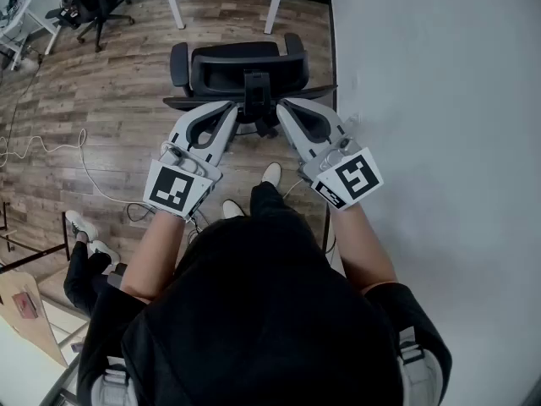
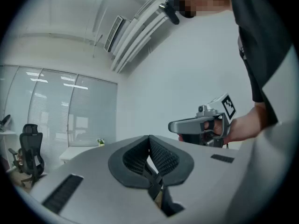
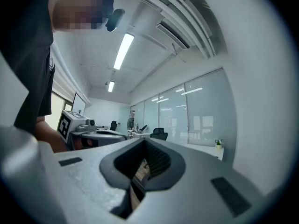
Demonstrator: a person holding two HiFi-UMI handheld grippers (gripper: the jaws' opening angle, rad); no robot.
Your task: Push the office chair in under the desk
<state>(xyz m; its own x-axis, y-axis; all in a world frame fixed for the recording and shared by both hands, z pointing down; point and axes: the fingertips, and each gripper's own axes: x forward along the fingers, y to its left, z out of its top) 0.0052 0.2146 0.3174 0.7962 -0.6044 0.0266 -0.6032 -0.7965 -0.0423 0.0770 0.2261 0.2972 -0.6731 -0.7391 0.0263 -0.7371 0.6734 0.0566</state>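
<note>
The black office chair (image 1: 239,68) stands on the wood floor in the head view, its back and headrest (image 1: 258,94) towards me. Beyond it rise two white desk legs (image 1: 175,0), the desk top being out of frame. My left gripper (image 1: 231,108) and right gripper (image 1: 284,106) are both shut and hold nothing. Their tips flank the headrest at the chair's back; I cannot tell whether they touch it. In the left gripper view the pads (image 2: 156,154) meet, and the right gripper (image 2: 202,126) shows beyond. The right gripper view shows closed pads (image 3: 150,161) too.
A white wall (image 1: 439,100) runs close along the chair's right side. A second black chair (image 1: 91,3) stands at the far left by another white desk (image 1: 20,17). A white cable (image 1: 52,147) trails over the floor. Another person's feet (image 1: 84,237) are at the left.
</note>
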